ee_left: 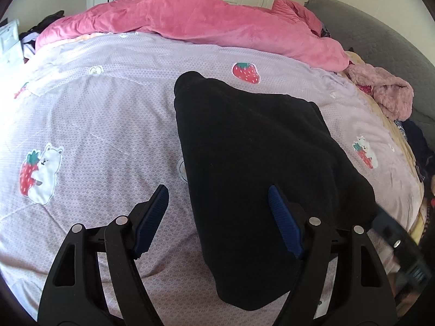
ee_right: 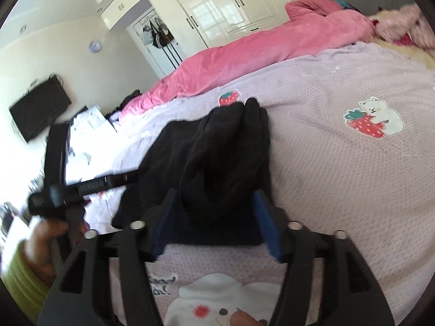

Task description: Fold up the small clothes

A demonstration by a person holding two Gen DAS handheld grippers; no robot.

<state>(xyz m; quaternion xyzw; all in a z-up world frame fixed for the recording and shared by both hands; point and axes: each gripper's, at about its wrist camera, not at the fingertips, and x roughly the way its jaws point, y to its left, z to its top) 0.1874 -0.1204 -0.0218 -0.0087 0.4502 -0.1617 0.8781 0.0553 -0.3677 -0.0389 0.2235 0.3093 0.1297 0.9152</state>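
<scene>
The black garment [ee_left: 258,146] is lying folded lengthwise on the lilac bedspread [ee_left: 108,114]. The left gripper [ee_left: 217,217] is hovering spread over its near edge; the right gripper [ee_right: 214,222] (also spread) is straddling a bunched end. Next probably comes pinching that end and folding across.

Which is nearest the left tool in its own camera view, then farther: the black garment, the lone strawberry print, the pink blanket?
1. Black garment, partly between the open left tool's fingers.
2. Lone strawberry print, just beyond the garment.
3. Pink blanket, along the bed's far edge.
</scene>
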